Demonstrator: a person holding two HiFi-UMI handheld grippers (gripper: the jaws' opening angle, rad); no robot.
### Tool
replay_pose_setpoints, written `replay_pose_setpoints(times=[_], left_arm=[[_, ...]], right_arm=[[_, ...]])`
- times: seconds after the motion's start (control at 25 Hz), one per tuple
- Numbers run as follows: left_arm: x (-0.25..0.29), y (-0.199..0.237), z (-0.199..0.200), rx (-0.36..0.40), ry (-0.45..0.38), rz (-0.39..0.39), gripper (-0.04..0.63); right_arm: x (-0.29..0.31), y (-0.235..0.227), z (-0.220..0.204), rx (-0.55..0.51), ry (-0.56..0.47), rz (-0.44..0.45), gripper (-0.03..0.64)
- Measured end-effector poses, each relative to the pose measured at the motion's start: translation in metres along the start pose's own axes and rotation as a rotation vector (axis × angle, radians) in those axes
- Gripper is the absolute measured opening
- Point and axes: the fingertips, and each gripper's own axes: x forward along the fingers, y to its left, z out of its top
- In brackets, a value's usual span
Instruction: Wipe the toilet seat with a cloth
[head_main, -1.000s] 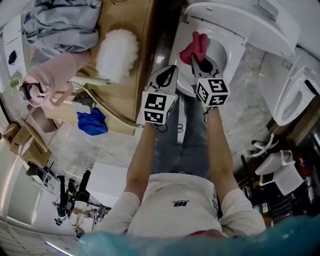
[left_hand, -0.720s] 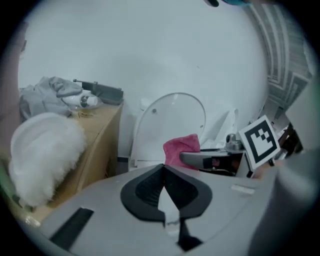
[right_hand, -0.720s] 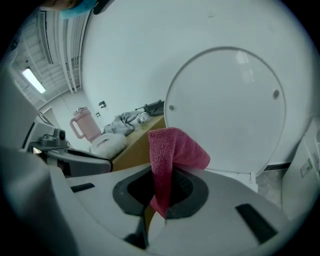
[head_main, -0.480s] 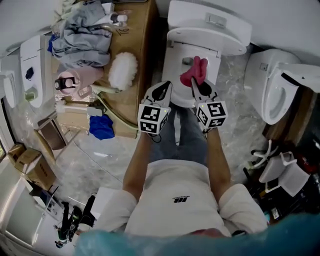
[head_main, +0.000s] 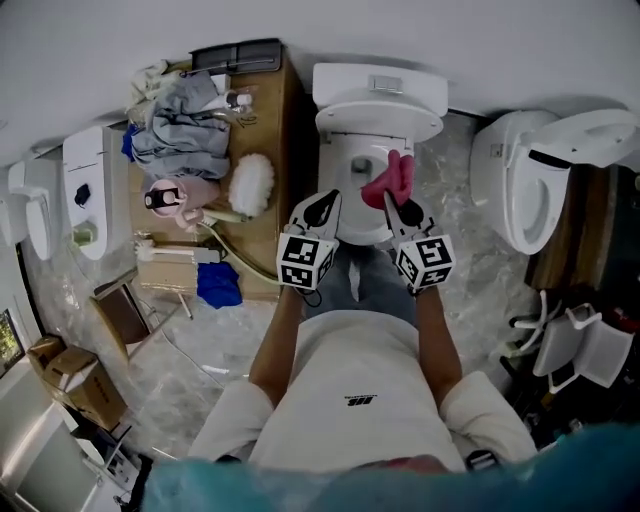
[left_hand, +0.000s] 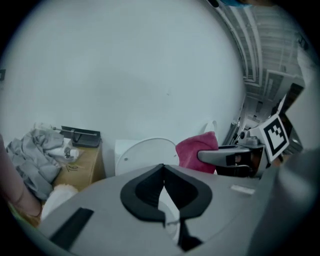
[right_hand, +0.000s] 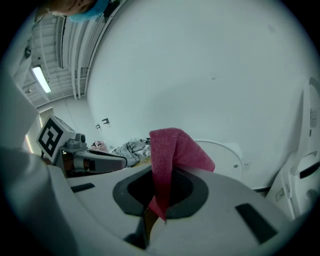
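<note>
At upper centre of the frame, over the toilet seat (head_main: 341, 172), with right gripper (head_main: 392, 196) clamped on the pink cloth (head_main: 389, 177) and left gripper (head_main: 326, 207) closed empty: lower it flat, sweep the rim evenly.

My left gripper (left_hand: 163, 175) fills the bottom centre of the frame. Its black pads (left_hand: 142, 192) are pressed together along a thin seam with nothing between them. Just above them stands the white toilet (left_hand: 145, 152), its rounded lid upright against the pale wall (left_hand: 125, 65). Right of centre, the right gripper (left_hand: 204, 155) reaches in from the right edge with the pink cloth (left_hand: 192, 150) at its tip. At left I see a wooden cabinet (left_hand: 85, 167) with a heap of grey clothes (left_hand: 35, 155) and a black rack (left_hand: 80, 135) on top. A white fluffy brush (left_hand: 55, 197) sits lower left.
</note>
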Motion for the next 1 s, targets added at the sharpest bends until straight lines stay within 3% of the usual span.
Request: replay_pose_setpoints(times=[0.56,1.0], left_arm=[[-0.033,-0.055,0.070,0.118,-0.088,-0.072,0.009],[-0.045,-0.085,0.073,0.151,-0.096,-0.099,0.011]], right_arm=[[-0.073,0.004,0.055,-0.056,-0.076,-0.066,0.018],[-0.099,0.009,0.070,-0.087,-0.118,-0.080,0.018]])
